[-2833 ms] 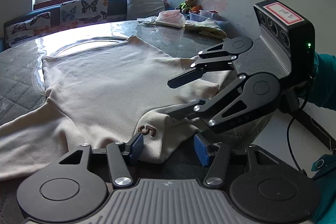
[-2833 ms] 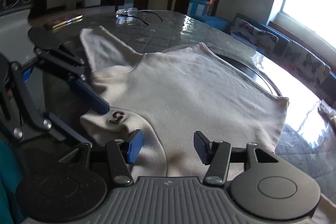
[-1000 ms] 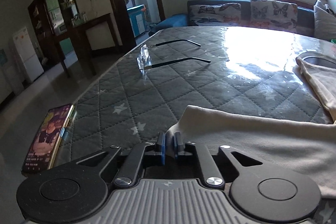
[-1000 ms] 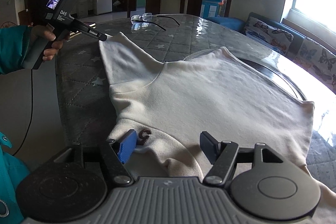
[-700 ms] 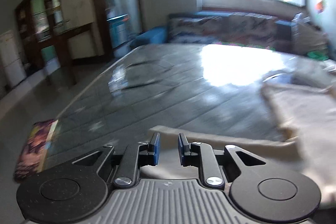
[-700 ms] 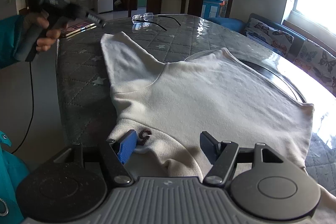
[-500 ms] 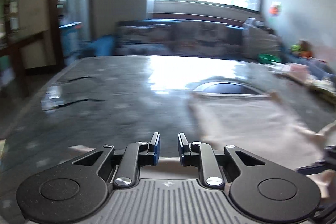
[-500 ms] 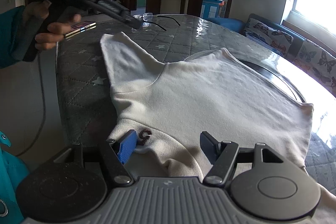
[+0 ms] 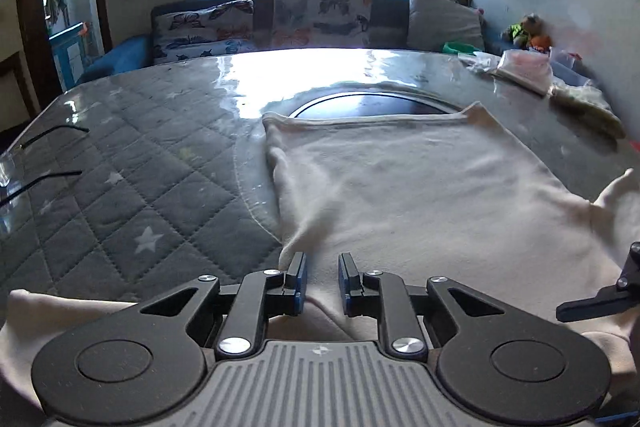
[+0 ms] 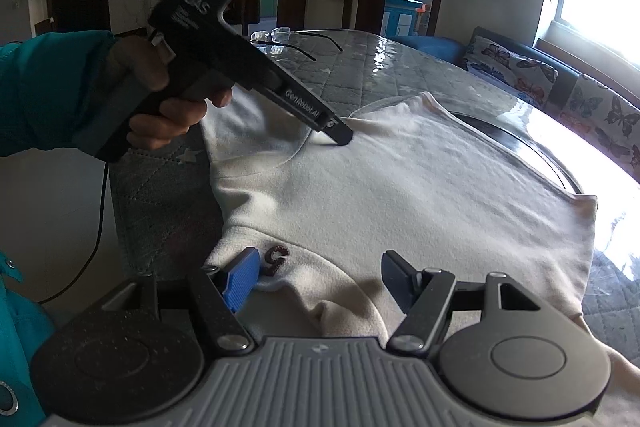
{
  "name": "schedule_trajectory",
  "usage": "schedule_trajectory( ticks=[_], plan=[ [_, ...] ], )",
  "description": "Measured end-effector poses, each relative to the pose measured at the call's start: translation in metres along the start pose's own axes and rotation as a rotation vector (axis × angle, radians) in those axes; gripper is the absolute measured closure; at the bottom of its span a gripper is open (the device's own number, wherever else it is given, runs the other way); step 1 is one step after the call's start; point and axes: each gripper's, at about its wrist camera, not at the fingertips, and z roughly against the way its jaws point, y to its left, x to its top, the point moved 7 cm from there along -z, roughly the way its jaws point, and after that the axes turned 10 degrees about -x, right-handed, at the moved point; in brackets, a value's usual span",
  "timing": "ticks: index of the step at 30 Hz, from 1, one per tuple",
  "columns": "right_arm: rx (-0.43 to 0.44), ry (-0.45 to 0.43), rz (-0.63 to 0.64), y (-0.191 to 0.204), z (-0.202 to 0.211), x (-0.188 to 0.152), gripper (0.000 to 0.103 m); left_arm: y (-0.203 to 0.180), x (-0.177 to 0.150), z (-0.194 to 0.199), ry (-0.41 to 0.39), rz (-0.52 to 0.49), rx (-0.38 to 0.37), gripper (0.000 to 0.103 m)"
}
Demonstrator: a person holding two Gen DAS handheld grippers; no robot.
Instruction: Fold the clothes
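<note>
"DAS" and "GenRobot.AI" on the left gripper (image 10: 338, 135); "5" on the cream sweatshirt (image 10: 400, 195)

Your left hand (image 10: 160, 95), in a teal sleeve (image 10: 52, 87), grips the black pistol-handled left gripper (image 9: 322, 281), jaws nearly together with a small gap. Your black right gripper (image 10: 316, 277), blue-padded, stands wide apart, angled downward.

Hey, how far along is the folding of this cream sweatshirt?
Done: the cream long-sleeved sweatshirt lies spread flat on the grey quilted table. In hand: the left gripper tips down by a sleeve seam, jaws narrow; the right gripper hangs open over the collar. Still to do: every fold, sleeves and body.
</note>
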Motion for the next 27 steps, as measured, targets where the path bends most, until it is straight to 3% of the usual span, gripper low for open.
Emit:
schedule_trajectory(
  ticks=[21, 27],
  plan=[
    [0.016, -0.001, -0.019, -0.002, -0.003, -0.001, 0.03, -0.003, 0.035, -0.029, 0.017, -0.008, -0.05, 0.074],
    [0.017, -0.001, -0.023, -0.002, -0.003, -0.001, 0.03, 0.014, 0.043, -0.046, 0.037, 0.024, -0.013, 0.074]
  ],
)
